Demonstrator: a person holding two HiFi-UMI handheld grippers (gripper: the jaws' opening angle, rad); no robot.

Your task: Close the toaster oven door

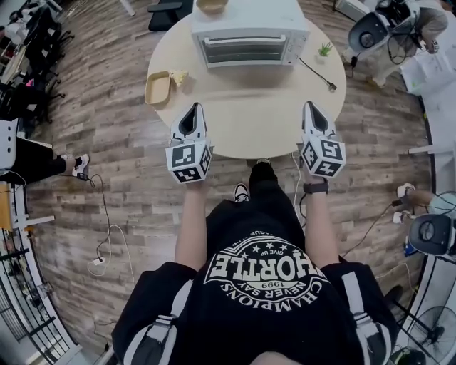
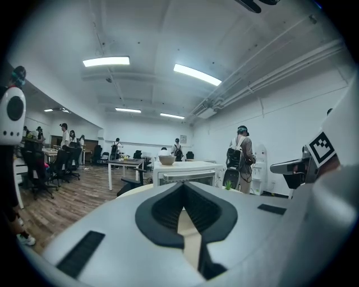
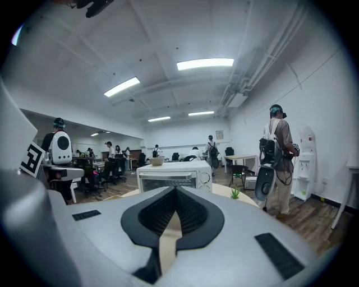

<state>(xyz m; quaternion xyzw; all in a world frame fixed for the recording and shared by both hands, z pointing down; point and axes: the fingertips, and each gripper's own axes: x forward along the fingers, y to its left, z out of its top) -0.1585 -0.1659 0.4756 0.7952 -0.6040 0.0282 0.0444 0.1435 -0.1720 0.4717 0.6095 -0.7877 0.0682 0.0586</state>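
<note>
Over the table point(image 1: 249, 114) edge, left gripper point(image 1: 194, 107) and right gripper point(image 1: 312, 107) are hovering closed, empty; oven door point(image 1: 246, 48) seemingly shut.

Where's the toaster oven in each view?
Head view: oven top centre, on the round table.
Left gripper view: oven just below centre.
Right gripper view: oven just below centre.
Shared landmark: bowl on the oven's top.
</note>
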